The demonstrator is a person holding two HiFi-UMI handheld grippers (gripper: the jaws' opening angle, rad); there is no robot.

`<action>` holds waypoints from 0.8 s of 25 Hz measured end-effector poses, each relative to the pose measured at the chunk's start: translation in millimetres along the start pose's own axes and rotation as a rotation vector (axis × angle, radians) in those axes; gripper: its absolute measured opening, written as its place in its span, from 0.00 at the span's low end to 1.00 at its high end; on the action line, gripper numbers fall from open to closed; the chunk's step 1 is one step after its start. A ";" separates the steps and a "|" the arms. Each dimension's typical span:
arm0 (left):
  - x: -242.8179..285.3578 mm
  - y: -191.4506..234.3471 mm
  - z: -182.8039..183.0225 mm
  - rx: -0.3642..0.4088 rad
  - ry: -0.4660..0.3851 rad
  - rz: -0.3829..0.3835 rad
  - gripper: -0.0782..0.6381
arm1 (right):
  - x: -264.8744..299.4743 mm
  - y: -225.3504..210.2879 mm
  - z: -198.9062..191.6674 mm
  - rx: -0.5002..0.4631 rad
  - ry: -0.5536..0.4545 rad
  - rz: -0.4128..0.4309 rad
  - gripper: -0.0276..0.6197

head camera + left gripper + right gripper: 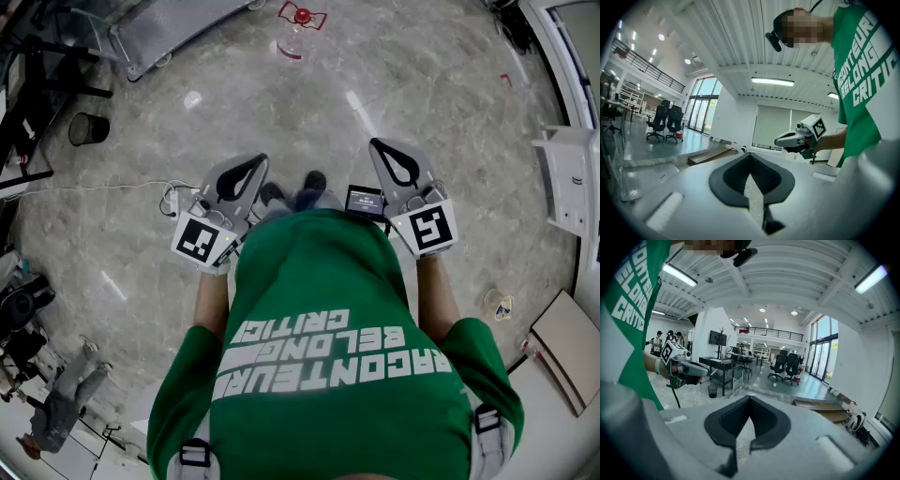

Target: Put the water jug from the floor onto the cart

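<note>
Both sets of jaws are clenched shut with nothing in them, left gripper (257, 163) and right gripper (378, 146) poking out on either side of the green shirt (319, 309). Only the head view catches the water jug (298, 36), which has a red cap and sits on the marbled floor (422, 103) well ahead of the shirt. The gripper views just get office chairs (665, 122) and windows (705, 101). The shirt print reads "BELONG" and "CRITIC".
</note>
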State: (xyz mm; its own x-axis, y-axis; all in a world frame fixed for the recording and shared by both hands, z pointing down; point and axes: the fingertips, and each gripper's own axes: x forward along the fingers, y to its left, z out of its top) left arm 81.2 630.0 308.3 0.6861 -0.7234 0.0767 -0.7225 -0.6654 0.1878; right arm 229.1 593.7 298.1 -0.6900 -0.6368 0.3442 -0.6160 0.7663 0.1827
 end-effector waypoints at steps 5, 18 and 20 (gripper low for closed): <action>2.4 9.5 8.6 -0.027 -0.001 0.060 0.13 | -7.3 -7.7 -5.1 0.025 -0.015 -0.022 0.03; 40.3 -12.8 15.3 -0.011 0.034 0.013 0.13 | -31.7 -35.3 -21.5 0.061 -0.055 -0.086 0.03; 48.8 -14.3 16.9 -0.007 0.042 0.018 0.13 | -34.9 -46.1 -23.3 0.076 -0.063 -0.094 0.03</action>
State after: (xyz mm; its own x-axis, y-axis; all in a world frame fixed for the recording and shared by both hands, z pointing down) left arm 123.6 601.1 292.9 0.6758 -0.7270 0.1216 -0.7345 -0.6505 0.1932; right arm 290.4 582.6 299.1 -0.6491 -0.7113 0.2697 -0.7043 0.6959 0.1404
